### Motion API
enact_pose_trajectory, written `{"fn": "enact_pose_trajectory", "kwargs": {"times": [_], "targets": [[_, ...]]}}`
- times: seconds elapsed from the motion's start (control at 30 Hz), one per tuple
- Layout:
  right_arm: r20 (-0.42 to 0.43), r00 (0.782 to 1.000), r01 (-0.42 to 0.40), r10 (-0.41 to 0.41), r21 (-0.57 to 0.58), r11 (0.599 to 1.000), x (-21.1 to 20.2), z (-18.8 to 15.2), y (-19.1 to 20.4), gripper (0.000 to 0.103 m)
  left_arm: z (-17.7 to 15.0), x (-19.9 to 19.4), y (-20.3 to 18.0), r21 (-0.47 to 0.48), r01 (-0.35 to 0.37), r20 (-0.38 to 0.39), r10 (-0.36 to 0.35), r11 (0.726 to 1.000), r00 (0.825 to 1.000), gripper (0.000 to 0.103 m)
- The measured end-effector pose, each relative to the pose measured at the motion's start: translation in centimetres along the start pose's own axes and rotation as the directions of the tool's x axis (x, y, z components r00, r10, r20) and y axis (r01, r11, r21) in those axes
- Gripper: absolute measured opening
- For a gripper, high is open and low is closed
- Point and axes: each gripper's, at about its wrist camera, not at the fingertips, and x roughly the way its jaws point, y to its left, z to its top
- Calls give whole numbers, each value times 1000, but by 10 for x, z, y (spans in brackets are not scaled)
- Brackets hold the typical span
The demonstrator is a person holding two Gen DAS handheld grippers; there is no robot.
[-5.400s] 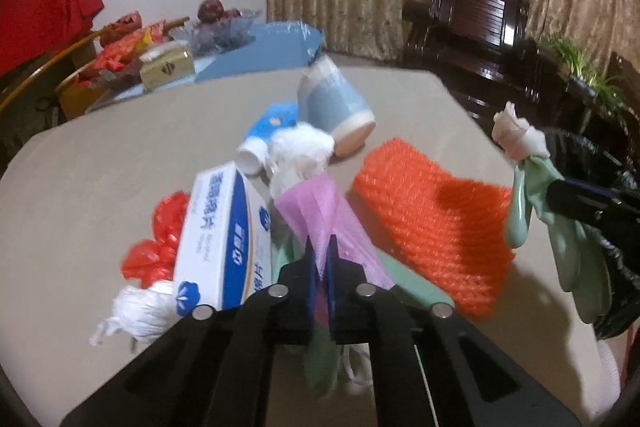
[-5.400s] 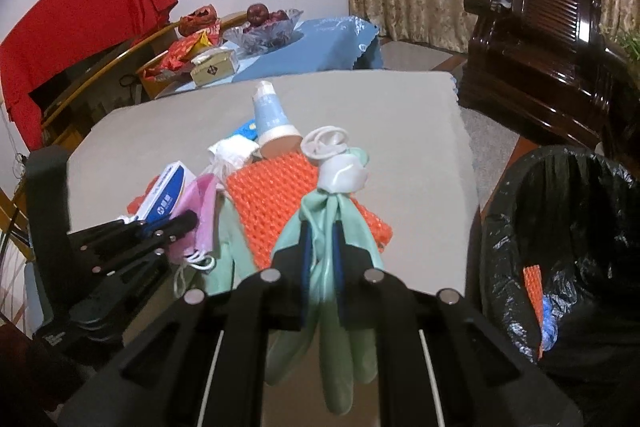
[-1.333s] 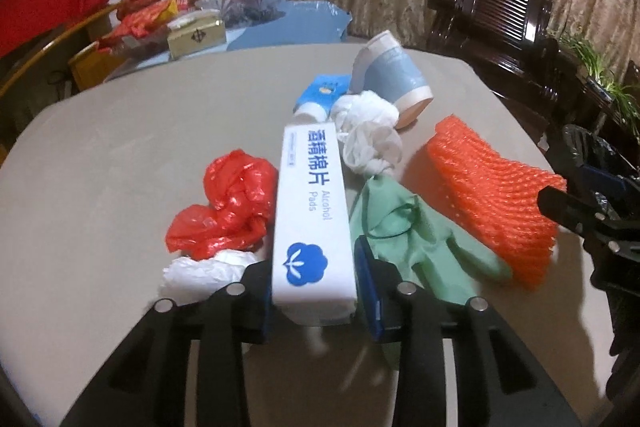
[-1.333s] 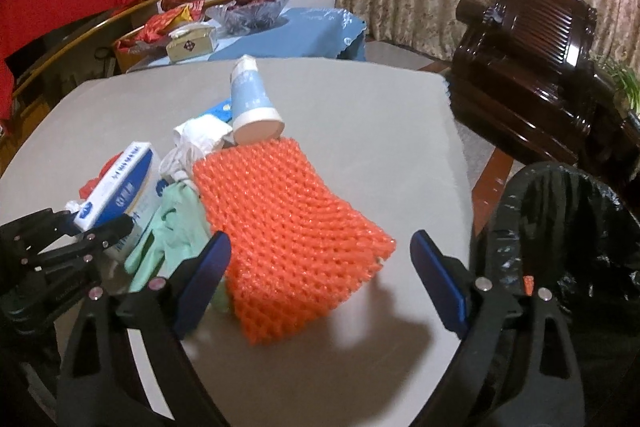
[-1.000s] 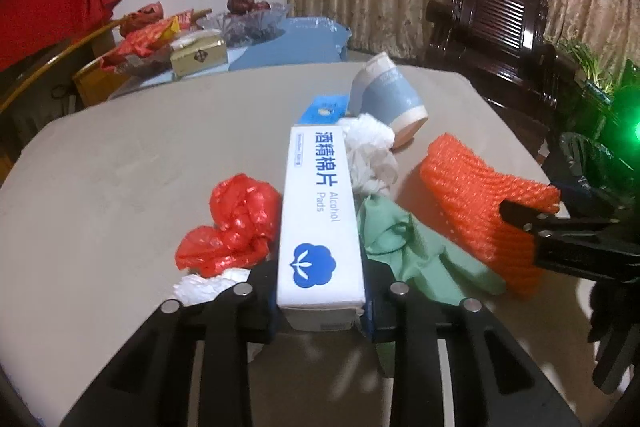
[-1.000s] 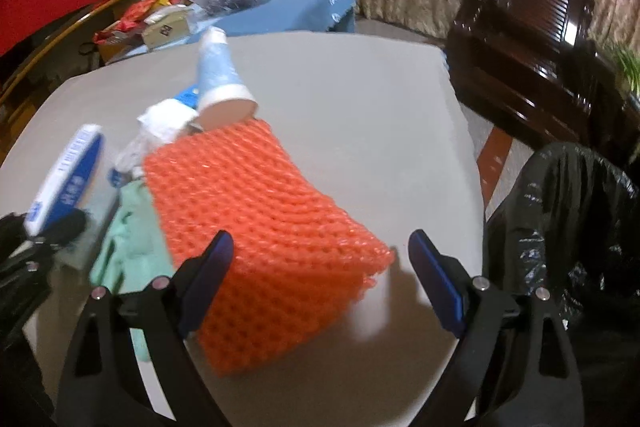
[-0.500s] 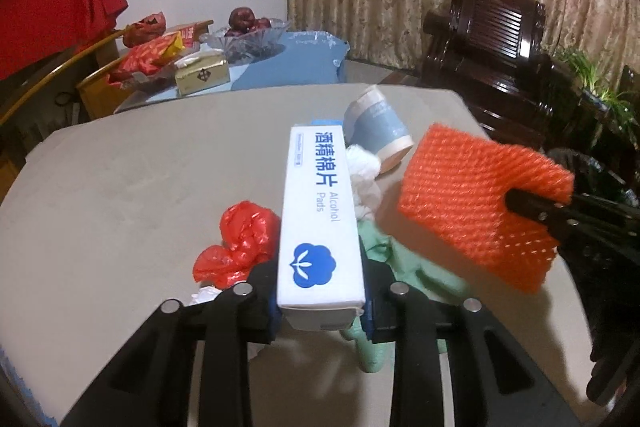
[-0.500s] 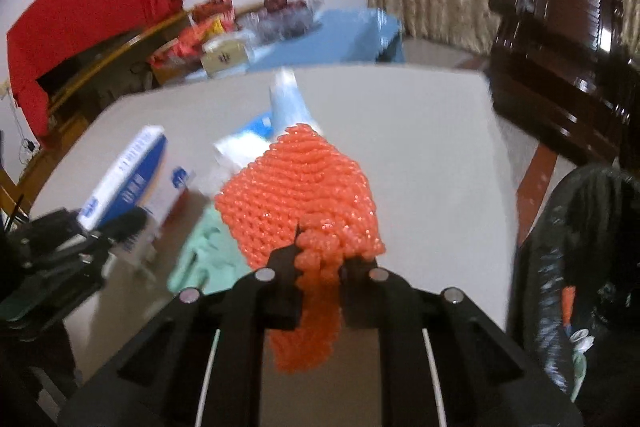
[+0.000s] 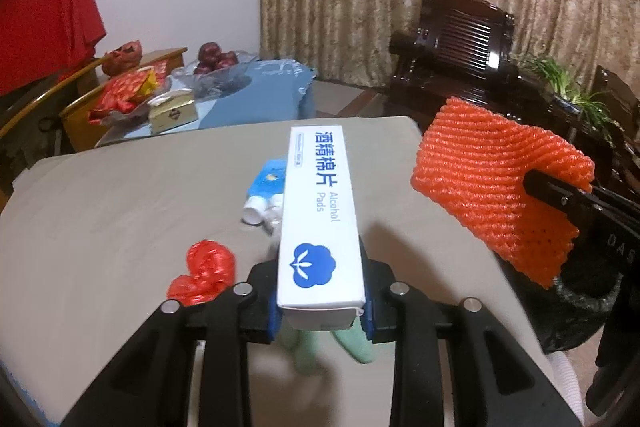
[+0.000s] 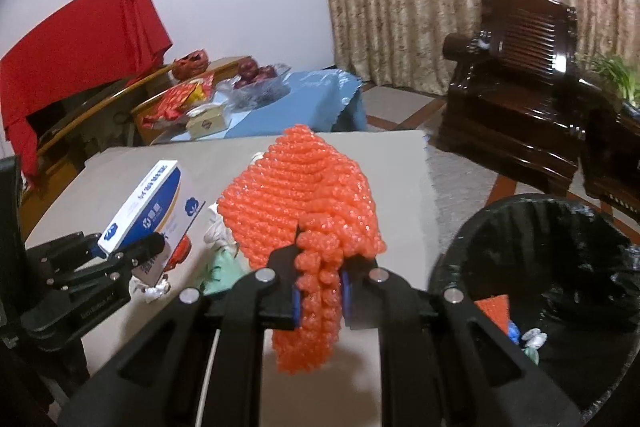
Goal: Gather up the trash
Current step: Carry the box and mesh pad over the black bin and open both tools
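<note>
My left gripper (image 9: 320, 307) is shut on a white and blue alcohol pads box (image 9: 320, 211), held above the beige table (image 9: 120, 195). The right gripper (image 10: 319, 291) is shut on an orange foam net (image 10: 304, 203), which hangs off the table near its right edge. The net (image 9: 488, 179) also shows at the right of the left wrist view. A black-lined trash bin (image 10: 460, 251) stands below to the right, with some trash inside. On the table lie a red plastic bag (image 9: 204, 271), a green glove (image 9: 352, 343) and a blue-and-white bottle (image 9: 264, 187).
A dark wooden armchair (image 10: 516, 99) stands behind the bin. A blue-covered side table (image 9: 256, 95) with a fruit bowl and snack packs sits beyond the table's far edge. A red cloth (image 10: 80, 39) hangs at the left. Potted plants (image 9: 560, 79) are at the right.
The right gripper went from wide open around the orange net to shut on it, then lifted it off the table. The left gripper rose with the box.
</note>
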Motion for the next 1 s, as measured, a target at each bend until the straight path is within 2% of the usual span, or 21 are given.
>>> {"fn": "enact_pose_trajectory", "kwargs": {"times": [0.53,1.0], "targets": [[46,988,143,-146,60,988,-45,3,-49,13,20,-11,-66,67,113,19,-115,991,993,30],[46,947,308,-317,136,941,-84,-18,-120,13,36,-11,-136,152,219,37,-227,964,973,30]]}}
